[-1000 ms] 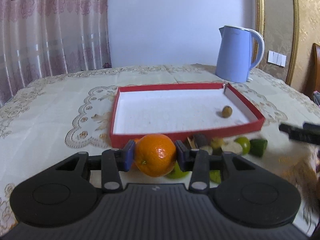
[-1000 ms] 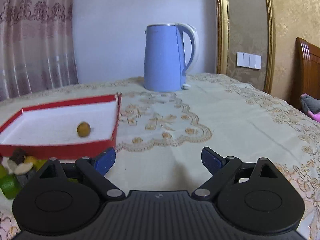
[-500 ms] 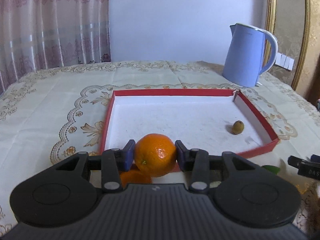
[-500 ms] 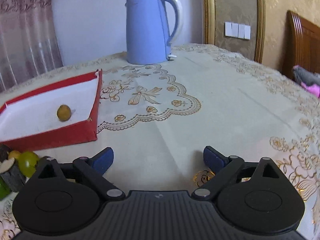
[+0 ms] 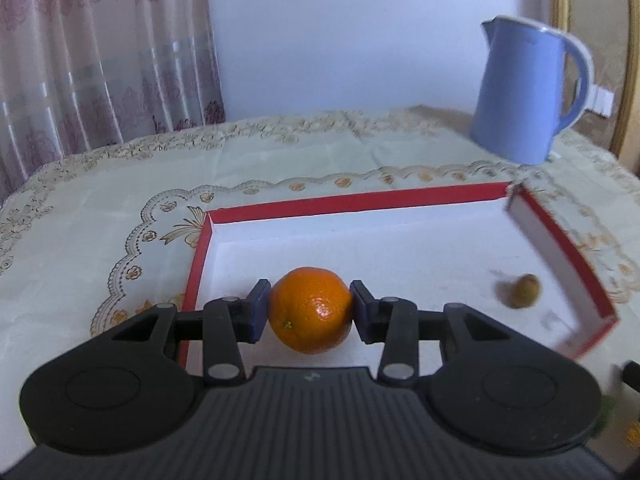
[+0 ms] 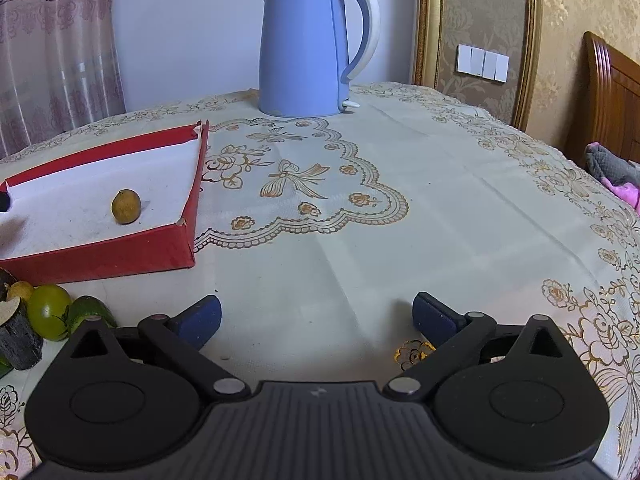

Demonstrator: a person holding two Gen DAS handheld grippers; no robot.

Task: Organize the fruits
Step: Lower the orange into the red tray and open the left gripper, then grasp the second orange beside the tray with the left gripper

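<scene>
My left gripper [image 5: 310, 312] is shut on an orange [image 5: 310, 310] and holds it over the near left part of the red tray [image 5: 360, 202] with the white floor. A small brown round fruit [image 5: 525, 290] lies in the tray by its right wall; the right wrist view shows the same brown fruit [image 6: 126, 206] inside the red tray [image 6: 100, 258]. My right gripper [image 6: 316, 316] hovers over bare tablecloth right of the tray, its jaws opening wide with nothing between them. Loose fruit, a green grape [image 6: 48, 311] and a green piece [image 6: 90, 312], lies in front of the tray.
A blue electric kettle [image 6: 312, 46] stands at the back of the table, behind the tray's far right corner. A dark chunk with a pale cut face [image 6: 16, 332] sits beside the grape. The patterned tablecloth [image 6: 400, 220] stretches to the right. Curtains hang behind.
My left gripper carried the orange forward from in front of the tray to over its floor. The right gripper's jaws spread a little wider and its view tilted downward.
</scene>
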